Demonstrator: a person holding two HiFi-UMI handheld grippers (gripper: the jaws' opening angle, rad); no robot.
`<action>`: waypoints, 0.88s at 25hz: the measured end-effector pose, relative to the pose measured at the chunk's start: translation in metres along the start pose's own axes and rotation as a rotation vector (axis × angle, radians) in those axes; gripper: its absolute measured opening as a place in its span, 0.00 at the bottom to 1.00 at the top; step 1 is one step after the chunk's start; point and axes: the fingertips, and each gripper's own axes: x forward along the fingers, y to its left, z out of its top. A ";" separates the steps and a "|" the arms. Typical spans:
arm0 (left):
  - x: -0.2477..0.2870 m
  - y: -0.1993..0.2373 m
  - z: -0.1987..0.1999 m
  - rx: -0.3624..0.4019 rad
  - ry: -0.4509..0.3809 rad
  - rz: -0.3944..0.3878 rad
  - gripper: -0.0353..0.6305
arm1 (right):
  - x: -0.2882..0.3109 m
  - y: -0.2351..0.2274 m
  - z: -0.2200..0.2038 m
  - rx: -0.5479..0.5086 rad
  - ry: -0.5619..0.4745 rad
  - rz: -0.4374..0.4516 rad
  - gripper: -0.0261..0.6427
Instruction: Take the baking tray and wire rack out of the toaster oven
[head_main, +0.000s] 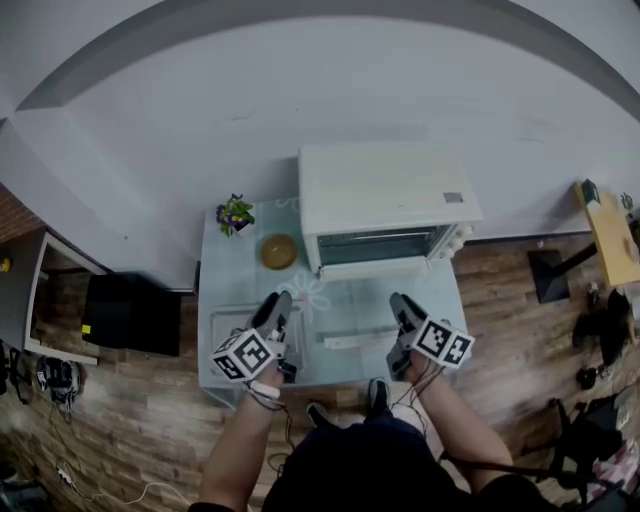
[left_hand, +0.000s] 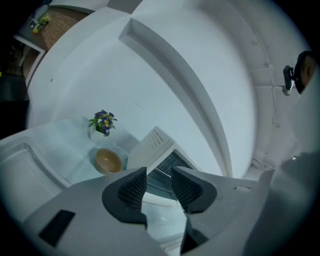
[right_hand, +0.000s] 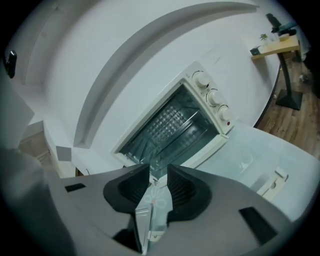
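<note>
A white toaster oven stands at the back of a glass table, its dark glass front facing me. In the right gripper view the wire rack shows inside the oven; I cannot make out a baking tray apart from it. My left gripper and right gripper hover above the table in front of the oven, apart from it. The left gripper is open with nothing between its pads, and the oven lies beyond it. Also open and empty is the right gripper.
A potted plant and a tan bowl stand left of the oven. A pale shallow rimmed tray lies at the table's left front, and a small white bar lies near the front edge. Three knobs sit on the oven's right side.
</note>
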 end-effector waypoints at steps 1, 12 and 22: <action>0.013 -0.011 -0.005 -0.013 0.000 -0.011 0.28 | -0.001 -0.007 0.011 0.026 -0.014 0.006 0.21; 0.145 -0.050 -0.058 -0.253 -0.026 -0.004 0.28 | 0.024 -0.088 0.093 0.213 -0.103 -0.012 0.22; 0.214 -0.022 -0.058 -0.498 -0.212 0.066 0.28 | 0.080 -0.125 0.118 0.388 -0.108 0.022 0.25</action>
